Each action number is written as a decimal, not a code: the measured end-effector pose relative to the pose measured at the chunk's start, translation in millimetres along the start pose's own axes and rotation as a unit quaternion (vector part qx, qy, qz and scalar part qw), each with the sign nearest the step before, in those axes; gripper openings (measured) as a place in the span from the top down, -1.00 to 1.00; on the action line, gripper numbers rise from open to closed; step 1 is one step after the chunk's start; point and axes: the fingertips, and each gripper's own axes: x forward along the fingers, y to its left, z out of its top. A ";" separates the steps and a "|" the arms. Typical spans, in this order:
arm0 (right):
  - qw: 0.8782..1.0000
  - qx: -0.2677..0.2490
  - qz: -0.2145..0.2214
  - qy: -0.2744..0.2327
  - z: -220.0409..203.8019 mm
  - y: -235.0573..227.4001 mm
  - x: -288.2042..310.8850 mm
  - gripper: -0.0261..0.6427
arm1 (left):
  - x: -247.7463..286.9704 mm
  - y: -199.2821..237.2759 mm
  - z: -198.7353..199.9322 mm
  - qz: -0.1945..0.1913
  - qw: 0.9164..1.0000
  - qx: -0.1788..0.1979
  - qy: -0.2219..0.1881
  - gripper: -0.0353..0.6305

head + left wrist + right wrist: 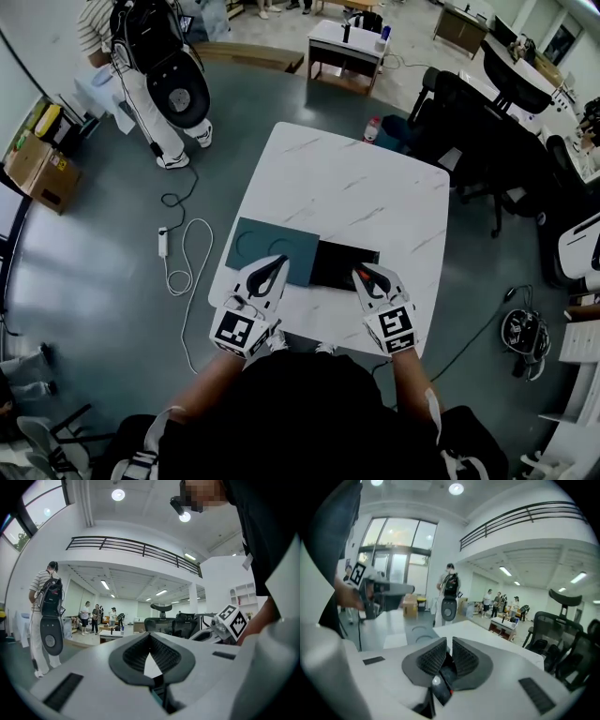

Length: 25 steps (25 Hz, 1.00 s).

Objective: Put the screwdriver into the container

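- Screwdriver (440, 687): only a black-and-red piece shows, low between the right gripper's (449, 641) pads; the rest is hidden.
- Black container (337, 264): near right corner covered by that gripper.
- Teal mat (272, 239): near edge under the left gripper (278, 262).
- Standing person (94, 23): head cut off at the top edge.

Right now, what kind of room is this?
Probably a big open office or lab: black office chairs beside the white marble table, another desk behind it, a balcony railing overhead.

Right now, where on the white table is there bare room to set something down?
The far half of the table is bare, beyond the teal mat and black container. The near edge is crowded by both.
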 end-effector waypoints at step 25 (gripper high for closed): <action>0.985 0.024 -0.063 -0.160 83.8 -10.5 -49.0 0.85 | 12.6 -13.5 25.4 -0.013 1.000 0.028 -0.007 0.88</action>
